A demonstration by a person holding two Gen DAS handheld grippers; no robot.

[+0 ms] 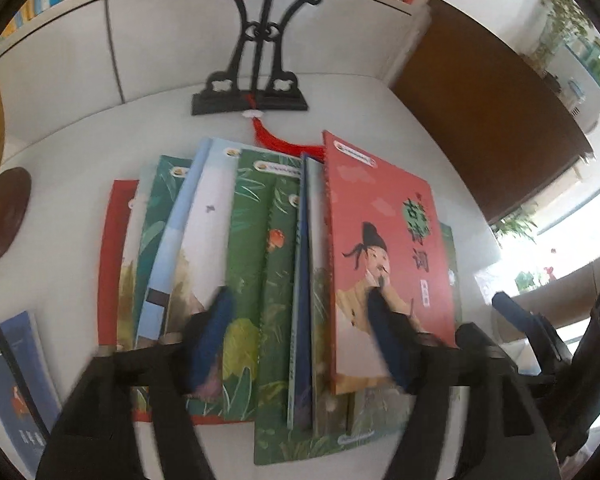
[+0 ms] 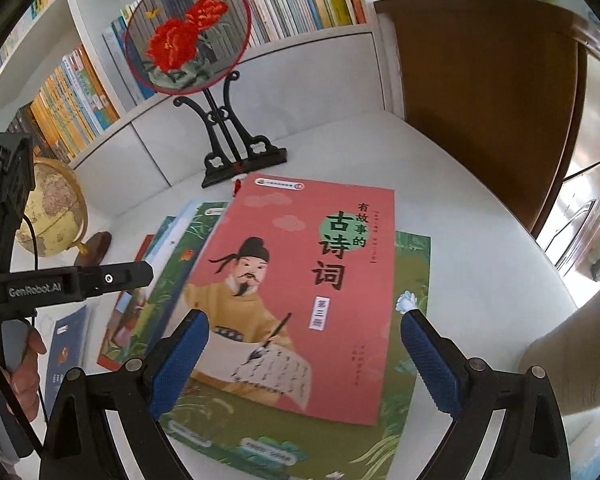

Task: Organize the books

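Black claw [image 2: 304, 360] frames, blue ribbed pads [image 2: 430, 356], silver screws, white "GenRobot.AI" lettering

both views are bright with soft daylight, and in the left wrist view the window [image 1: 572, 240] at the right edge is blown out to white glare, while the white table [image 1: 380, 104] shows only faint, soft shadows. that view is smeared by motion blur, strongest on the left gripper [image 1: 300, 344] at the bottom and the books [image 1: 260, 240] in the centre, whereas the right wrist view is sharper, with crisp print on the pink book [image 2: 300, 280]. both pictures bend strongly outward at the edges and fall to black in the corners, and a cabinet [image 2: 596, 184] at the right edge carries a pale sheen.
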